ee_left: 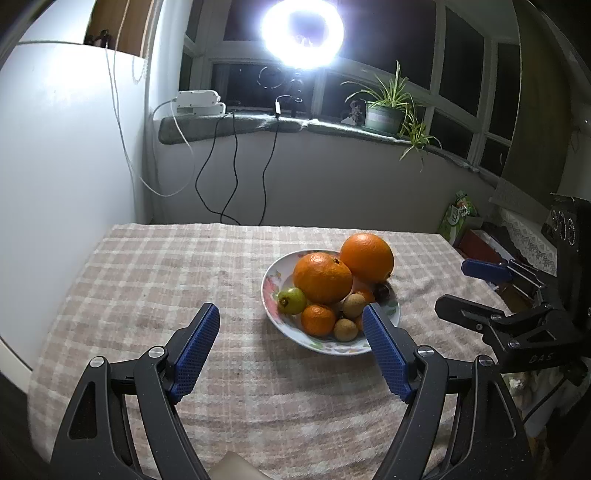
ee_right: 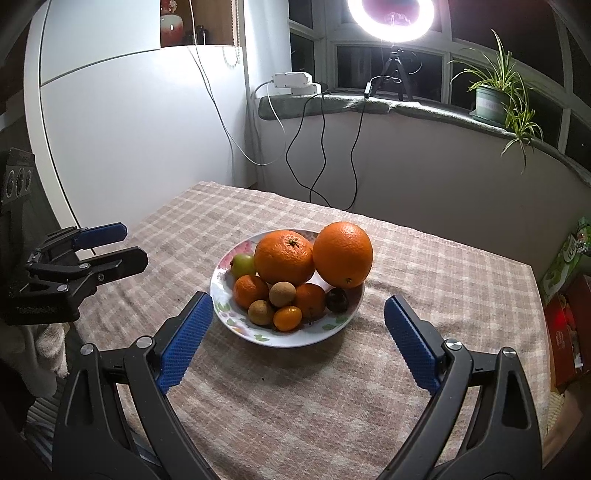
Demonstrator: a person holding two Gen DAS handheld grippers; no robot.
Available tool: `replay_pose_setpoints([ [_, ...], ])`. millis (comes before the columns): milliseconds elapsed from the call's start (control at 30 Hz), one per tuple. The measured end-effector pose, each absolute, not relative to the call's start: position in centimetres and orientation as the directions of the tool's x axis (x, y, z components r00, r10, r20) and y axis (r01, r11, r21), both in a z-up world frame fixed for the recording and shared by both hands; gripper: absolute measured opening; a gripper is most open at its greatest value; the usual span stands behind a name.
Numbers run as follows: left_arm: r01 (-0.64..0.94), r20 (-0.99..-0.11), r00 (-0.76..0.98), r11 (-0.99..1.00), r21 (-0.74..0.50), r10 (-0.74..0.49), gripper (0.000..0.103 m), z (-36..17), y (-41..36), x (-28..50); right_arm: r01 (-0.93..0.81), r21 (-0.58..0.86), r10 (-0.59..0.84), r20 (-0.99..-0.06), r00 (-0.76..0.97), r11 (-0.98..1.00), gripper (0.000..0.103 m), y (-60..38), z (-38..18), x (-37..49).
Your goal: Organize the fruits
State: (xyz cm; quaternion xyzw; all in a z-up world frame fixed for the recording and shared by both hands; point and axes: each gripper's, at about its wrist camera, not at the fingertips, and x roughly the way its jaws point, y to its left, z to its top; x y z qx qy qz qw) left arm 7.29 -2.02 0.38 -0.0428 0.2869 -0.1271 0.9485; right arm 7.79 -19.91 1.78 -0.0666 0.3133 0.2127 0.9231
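Observation:
A flowered white plate (ee_right: 280, 341) (ee_left: 332, 349) sits on the checked tablecloth (ee_right: 295, 398), heaped with fruit. Two big oranges (ee_right: 284, 256) (ee_right: 342, 254) are on top. A green fruit (ee_right: 243, 263) lies at the plate's left. Small mandarins (ee_right: 250, 291), brown longans (ee_right: 282, 294), a kumquat (ee_right: 287, 318) and a dark plum (ee_right: 337, 300) fill the front. My right gripper (ee_right: 298, 297) is open just before the plate, which lies between its blue pads. My left gripper (ee_left: 290, 308) (ee_right: 133, 243) is open and empty at the plate's near left. The right gripper (ee_left: 454, 286) shows at the right edge of the left wrist view.
A ring light (ee_right: 393, 14) on a tripod and a potted plant (ee_right: 493, 99) stand on the windowsill behind the table. Cables (ee_right: 321, 147) hang down the wall. A white cabinet (ee_right: 129, 129) is at the left. Cartons (ee_right: 570, 266) sit beyond the table's right edge.

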Motion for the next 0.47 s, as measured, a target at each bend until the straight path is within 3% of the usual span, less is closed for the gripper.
replay_pose_setpoints([
  [467, 0.222, -0.541, 0.797, 0.963, -0.155, -0.27, 0.08, 0.28, -2.13, 7.6, -0.426, 0.011, 0.342, -0.615, 0.711, 0.904, 0.096, -20.12, 1.11, 7.84],
])
